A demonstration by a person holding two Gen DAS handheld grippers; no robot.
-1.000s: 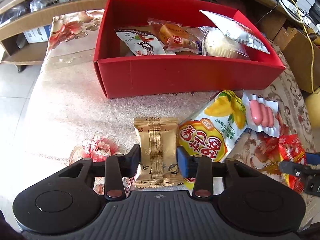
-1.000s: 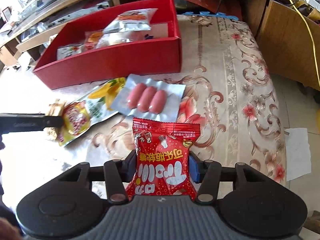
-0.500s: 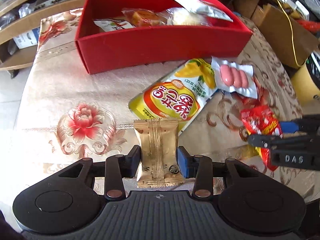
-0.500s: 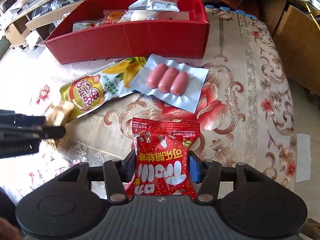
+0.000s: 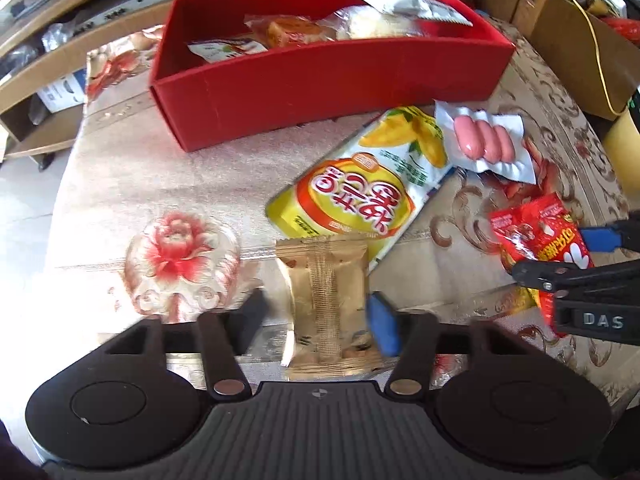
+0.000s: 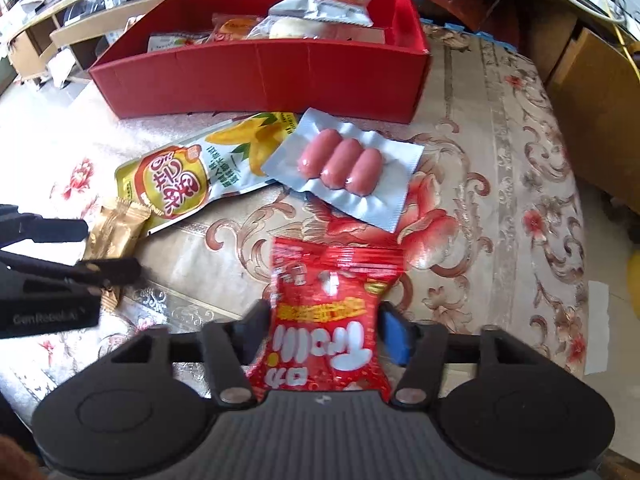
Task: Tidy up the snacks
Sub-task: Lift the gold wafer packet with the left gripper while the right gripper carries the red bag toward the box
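Note:
My left gripper (image 5: 320, 320) has its jaws apart around a gold snack packet (image 5: 326, 300); only the right blue pad touches it and a gap shows on the left. My right gripper (image 6: 324, 328) has its jaws spread around a red snack packet (image 6: 328, 320), with small gaps at both sides. The red box (image 5: 320, 80) at the back holds several wrapped snacks. A yellow mango bag (image 5: 360, 188) and a sausage pack (image 5: 484, 144) lie in front of the box. The right gripper and red packet also show in the left wrist view (image 5: 540, 236).
The floral tablecloth (image 6: 500, 160) covers the table. Wooden shelves and cardboard boxes (image 5: 580, 40) stand behind and to the right. The left gripper shows at the left of the right wrist view (image 6: 80, 256). A white paper (image 6: 596, 328) lies on the floor at right.
Both grippers have opened: the left jaws have spread off the gold packet and the right jaws have widened around the red packet. Both have pulled back from the box.

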